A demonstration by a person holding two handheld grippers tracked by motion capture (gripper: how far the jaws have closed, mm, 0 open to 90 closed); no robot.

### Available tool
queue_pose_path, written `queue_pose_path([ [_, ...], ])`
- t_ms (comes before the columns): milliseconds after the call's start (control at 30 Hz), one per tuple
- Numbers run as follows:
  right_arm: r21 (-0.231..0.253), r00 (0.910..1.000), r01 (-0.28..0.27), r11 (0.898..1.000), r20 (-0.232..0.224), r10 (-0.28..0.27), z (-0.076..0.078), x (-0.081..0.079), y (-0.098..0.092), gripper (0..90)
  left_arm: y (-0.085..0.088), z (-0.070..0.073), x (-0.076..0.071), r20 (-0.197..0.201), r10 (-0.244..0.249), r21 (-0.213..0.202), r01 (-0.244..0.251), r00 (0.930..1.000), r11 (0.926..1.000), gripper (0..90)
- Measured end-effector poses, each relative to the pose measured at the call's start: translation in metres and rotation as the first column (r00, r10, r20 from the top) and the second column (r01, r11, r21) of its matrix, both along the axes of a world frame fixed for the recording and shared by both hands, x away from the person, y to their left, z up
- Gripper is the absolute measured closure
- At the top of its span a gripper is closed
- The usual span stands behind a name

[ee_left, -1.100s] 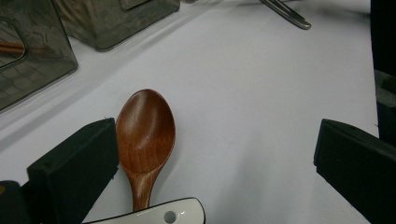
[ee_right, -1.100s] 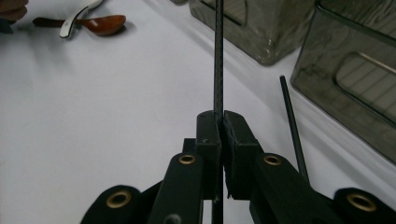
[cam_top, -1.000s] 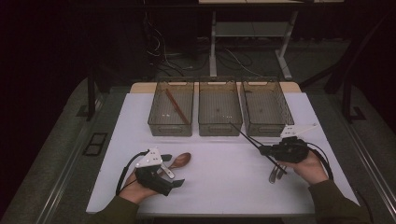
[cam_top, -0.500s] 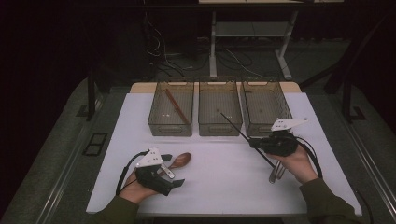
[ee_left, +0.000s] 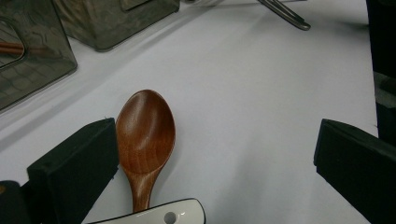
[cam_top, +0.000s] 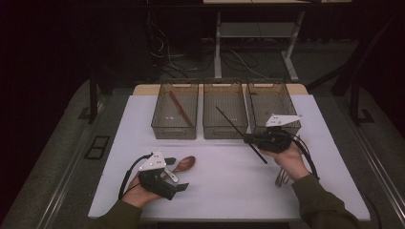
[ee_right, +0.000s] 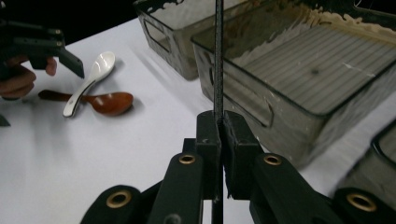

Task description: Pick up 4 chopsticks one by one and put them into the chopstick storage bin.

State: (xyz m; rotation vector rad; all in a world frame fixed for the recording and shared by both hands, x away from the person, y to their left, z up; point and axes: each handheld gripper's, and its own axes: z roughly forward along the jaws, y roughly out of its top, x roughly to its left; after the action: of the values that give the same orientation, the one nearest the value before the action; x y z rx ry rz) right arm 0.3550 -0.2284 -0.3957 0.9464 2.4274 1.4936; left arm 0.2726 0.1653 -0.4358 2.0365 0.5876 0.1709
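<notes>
My right tool (ee_right: 219, 122) is clenched on a black chopstick (cam_top: 239, 132): light, stiff, thin, apt to pivot, so I pinch mid-length. My left tool (ee_left: 215, 154) stands released around a wooden spoon (ee_left: 145, 135).

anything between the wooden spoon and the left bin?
No. In the high view only bare white table separates the wooden spoon from the left bin; the left gripper view agrees.
</notes>
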Motion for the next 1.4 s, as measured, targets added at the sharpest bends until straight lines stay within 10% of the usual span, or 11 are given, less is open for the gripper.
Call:
queue_pose_path([
  [1400, 0.124, 0.9938, 0.013, 0.992, 0.108, -0.027, 0.045, 0.064, 0.112, 84.8, 0.001, 0.001, -0.001, -0.003, 0.001, -0.016, -0.001, 1.0000, 0.9999, 0.0],
])
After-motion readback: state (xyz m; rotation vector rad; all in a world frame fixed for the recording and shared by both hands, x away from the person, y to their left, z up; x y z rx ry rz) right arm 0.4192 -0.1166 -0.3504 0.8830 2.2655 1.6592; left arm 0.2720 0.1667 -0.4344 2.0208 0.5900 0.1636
